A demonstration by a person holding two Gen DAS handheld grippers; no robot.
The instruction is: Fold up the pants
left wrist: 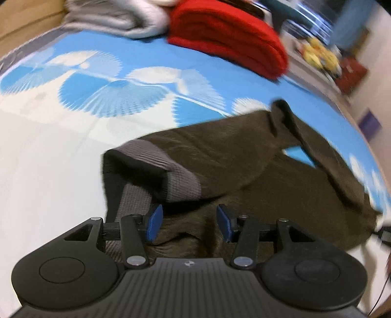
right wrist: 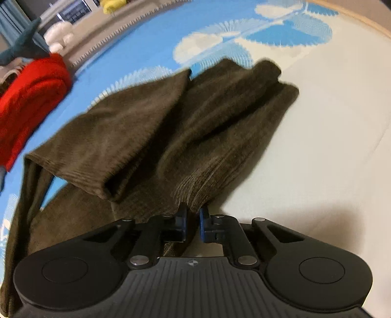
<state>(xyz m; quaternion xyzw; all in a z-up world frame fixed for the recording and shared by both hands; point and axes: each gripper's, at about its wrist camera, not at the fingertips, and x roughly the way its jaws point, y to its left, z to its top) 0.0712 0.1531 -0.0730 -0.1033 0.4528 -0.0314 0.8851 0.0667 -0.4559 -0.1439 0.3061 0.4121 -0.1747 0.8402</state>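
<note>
Dark brown corduroy pants (left wrist: 220,156) lie on a blue and white patterned bed sheet (left wrist: 48,156). Their grey waistband (left wrist: 168,168) is turned up near my left gripper (left wrist: 188,225), which is open and hovers just above the fabric at the waist. In the right wrist view the pants (right wrist: 151,132) lie bunched, with one leg folded over the other. My right gripper (right wrist: 193,215) is shut on a fold of the pants fabric at its near edge.
A folded red blanket (left wrist: 227,36) and a grey bundle (left wrist: 117,17) lie at the far side of the bed. The red blanket also shows in the right wrist view (right wrist: 29,97). Shelves and yellow items (left wrist: 320,56) stand beyond the bed.
</note>
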